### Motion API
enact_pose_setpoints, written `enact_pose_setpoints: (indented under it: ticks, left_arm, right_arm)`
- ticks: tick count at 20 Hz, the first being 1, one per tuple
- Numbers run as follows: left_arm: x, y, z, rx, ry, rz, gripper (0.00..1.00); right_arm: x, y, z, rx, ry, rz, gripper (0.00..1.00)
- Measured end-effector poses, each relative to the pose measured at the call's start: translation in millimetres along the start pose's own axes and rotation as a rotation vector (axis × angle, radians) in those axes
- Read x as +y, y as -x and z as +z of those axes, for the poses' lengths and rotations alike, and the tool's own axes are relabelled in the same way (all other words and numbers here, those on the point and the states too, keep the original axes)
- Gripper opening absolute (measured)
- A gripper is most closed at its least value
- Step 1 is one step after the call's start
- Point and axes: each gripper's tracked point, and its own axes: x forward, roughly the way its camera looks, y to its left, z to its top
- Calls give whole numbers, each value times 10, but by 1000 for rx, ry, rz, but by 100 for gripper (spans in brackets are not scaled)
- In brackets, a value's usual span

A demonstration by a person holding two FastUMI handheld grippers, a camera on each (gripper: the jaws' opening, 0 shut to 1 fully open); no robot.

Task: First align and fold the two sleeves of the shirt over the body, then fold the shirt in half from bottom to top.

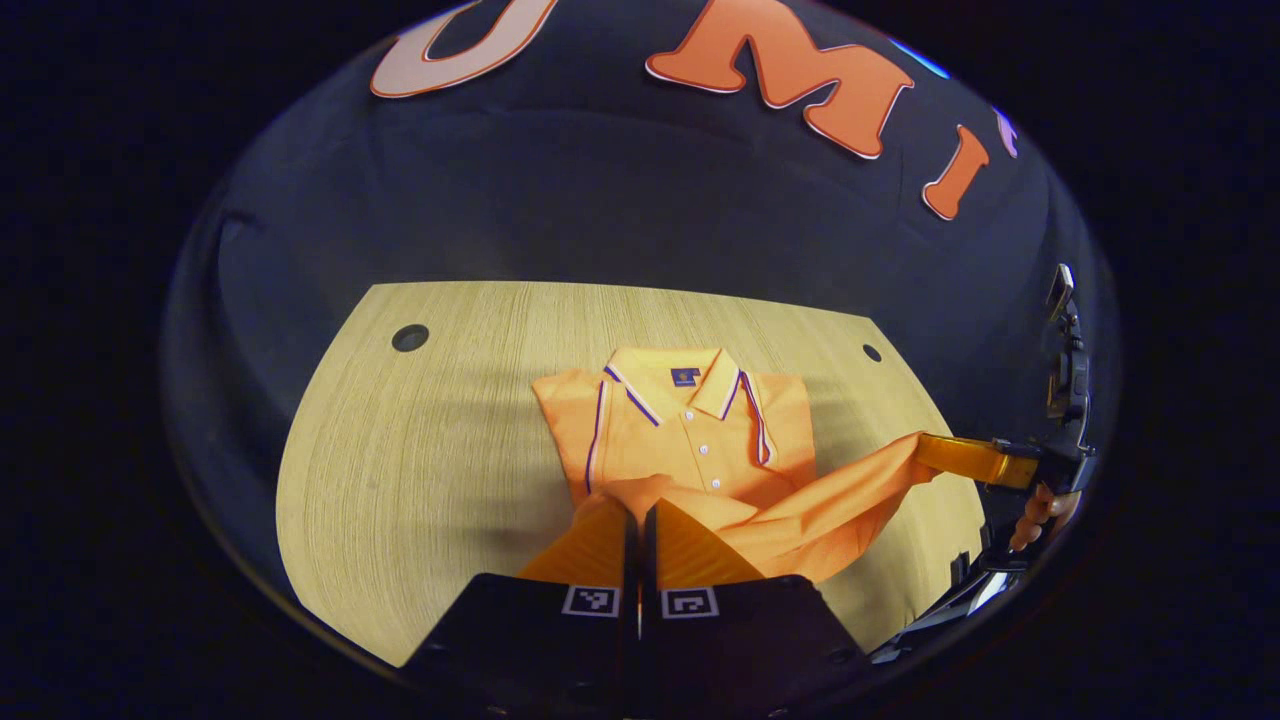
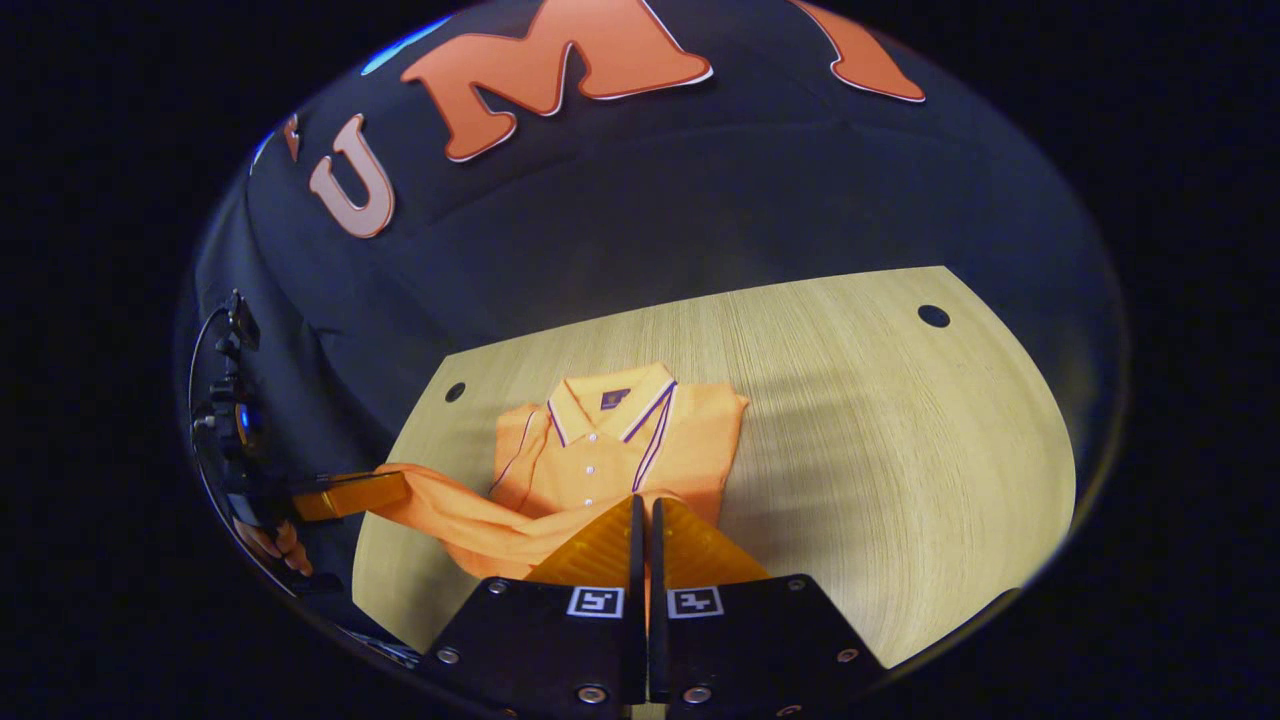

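An orange polo shirt [image 1: 690,430] lies collar-up on the wooden table [image 1: 430,450], both sleeves folded in over the body. Its bottom hem is lifted off the table between the two grippers. My left gripper [image 1: 640,512] is shut on the hem's left part, at the bottom of the left gripper view. The right gripper [image 1: 932,452] pinches the hem's other corner at the right there. In the right gripper view the shirt [image 2: 600,450] lies ahead, my right gripper [image 2: 642,508] is shut on the hem, and the left gripper [image 2: 385,490] holds the stretched cloth at the left.
The table [image 2: 880,430] has small round holes near its far corners [image 1: 410,337] [image 2: 933,316]. Bare wood lies on both sides of the shirt. A hand [image 1: 1040,515] holds the right gripper, and another hand [image 2: 270,545] the left one. The black cloth wall stands behind the table.
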Motion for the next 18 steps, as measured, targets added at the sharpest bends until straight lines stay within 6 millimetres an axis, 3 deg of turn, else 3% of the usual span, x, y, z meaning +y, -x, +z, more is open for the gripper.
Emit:
enact_pose_setpoints:
  ticks: [5, 9, 12, 16, 18]
  left_arm:
    - [128, -383, 432, -25, -43, 25, 1]
    - [287, -862, 872, -72, -4, 51, 1]
    - [504, -1188, 814, -6, -20, 93, 2]
    - [514, -1471, 865, 6, -91, 113, 1]
    - [539, -1533, 916, -9, -129, 135, 14]
  right_arm:
    - [-21, -385, 469, -48, -20, -15, 2]
    - [-212, -800, 711, -59, -63, -65, 2]
    - [-445, -1153, 550, 7, -12, -123, 2]
    - [-569, -1398, 535, 39, -30, -178, 2]
    - [-596, -1497, 503, 65, -48, -197, 2]
